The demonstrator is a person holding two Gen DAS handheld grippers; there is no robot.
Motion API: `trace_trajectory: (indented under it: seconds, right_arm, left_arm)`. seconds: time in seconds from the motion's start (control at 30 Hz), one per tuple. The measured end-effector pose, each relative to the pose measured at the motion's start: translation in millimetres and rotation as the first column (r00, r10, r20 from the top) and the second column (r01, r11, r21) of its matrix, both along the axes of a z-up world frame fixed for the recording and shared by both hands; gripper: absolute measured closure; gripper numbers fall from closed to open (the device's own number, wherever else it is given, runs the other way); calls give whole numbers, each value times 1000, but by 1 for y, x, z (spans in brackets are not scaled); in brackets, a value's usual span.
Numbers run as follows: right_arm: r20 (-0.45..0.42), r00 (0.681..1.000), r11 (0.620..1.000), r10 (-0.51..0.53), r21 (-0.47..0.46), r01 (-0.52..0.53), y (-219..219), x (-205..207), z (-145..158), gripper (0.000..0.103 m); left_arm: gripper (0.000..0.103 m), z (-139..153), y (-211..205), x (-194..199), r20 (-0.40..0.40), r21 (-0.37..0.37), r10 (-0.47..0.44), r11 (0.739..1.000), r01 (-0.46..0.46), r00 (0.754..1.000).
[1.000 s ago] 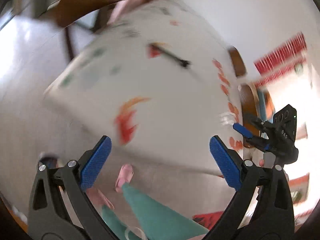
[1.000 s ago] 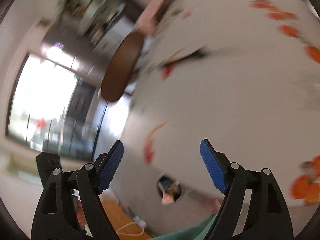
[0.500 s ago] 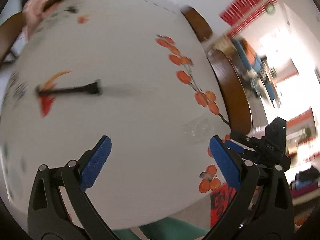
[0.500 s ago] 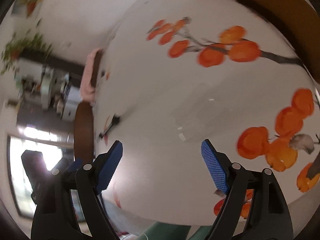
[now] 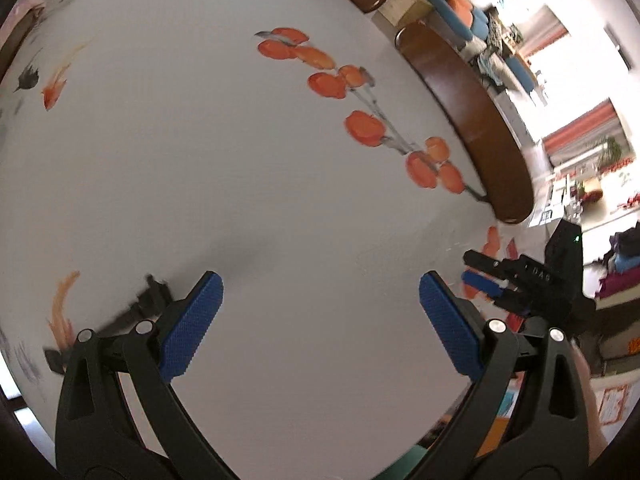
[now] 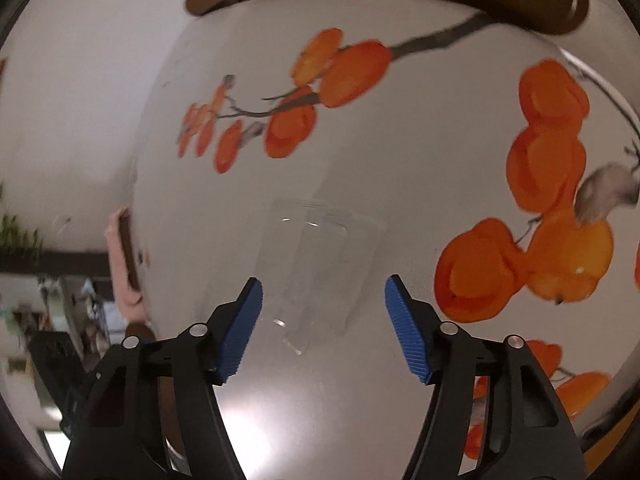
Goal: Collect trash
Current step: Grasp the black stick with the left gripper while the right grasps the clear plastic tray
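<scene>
Plastic cup (image 6: 320, 268) lies sideways, rim away, between parted right tongs (image 6: 323, 328).

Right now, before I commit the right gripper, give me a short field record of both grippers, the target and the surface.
target: clear plastic piece, flat on the table
surface: white tablecloth with orange fruit print
right gripper: open, fingers either side of the piece's near end, not closed on it
left gripper: open, empty, over bare cloth
other item: black object by the left gripper, blurred
</scene>
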State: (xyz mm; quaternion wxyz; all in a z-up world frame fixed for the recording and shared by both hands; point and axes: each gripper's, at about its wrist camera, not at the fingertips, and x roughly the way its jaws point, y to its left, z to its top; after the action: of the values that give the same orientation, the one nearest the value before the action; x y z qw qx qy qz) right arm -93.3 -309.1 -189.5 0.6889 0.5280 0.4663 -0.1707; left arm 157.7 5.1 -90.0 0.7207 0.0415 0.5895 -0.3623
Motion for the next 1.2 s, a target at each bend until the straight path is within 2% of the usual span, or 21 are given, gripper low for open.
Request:
trace_trajectory:
  seconds: [0.13,0.23,0.27,0.43,0.53,0.6,0.67,0.8,0.9,1.0,1.1,1.17,1.2]
  right_arm:
    - [-27,999,999,-43,6,43,8,3,-5,50]
    - [-47,998,999,-41,-27,40,13,8,-6,61]
    - [-50,998,999,-43,-30,41,14,8,-6,68]
    - [-52,997,998,-52,-34,50,22,8,-7,79]
    - [-54,998,999,-35,-31,33,31,10,-4,80]
    - [-48,999,1000,-18,-21,17,38,12,-3,82]
    - [-45,999,1000,3,-19,-4,47,16,-1,83]
    - [-34,998,999,54,-4,-54,70,29,2,83]
    - [-28,995,996,92,4,-92,88,38,3,83]
    - [-22,993,993,117,15,-117,104,43,1,83]
    - [-20,988,988,155,25,-155,118,50,-1,83]
    - [-18,984,984,179,28,-178,124,54,0,83]
    - [-16,982,982,186,30,-186,126,56,0,83]
  left_arm:
    - [7,-11,14,16,-15,21,-22,1000,23,1000]
    - [7,-22,27,25,-34,40,-38,998,40,999]
    - [7,-24,30,26,-36,47,-43,998,45,998]
    - [7,-40,51,32,-60,75,-88,993,92,994]
    - [8,-46,59,31,-45,87,-113,989,117,993]
    - [16,-52,63,32,-42,107,-125,986,129,991]
    - [16,-58,66,36,-70,102,-105,989,112,992]
    - [16,-62,70,36,-67,103,-101,989,108,993]
    - [26,-66,73,32,-64,106,-110,988,116,992]
    - [34,-65,77,29,-25,115,-126,985,128,992]
    - [47,-64,81,30,6,134,-125,983,123,992]
    - [59,-64,85,32,28,145,-108,984,103,994]
    - [60,-64,88,33,34,143,-95,986,89,995]
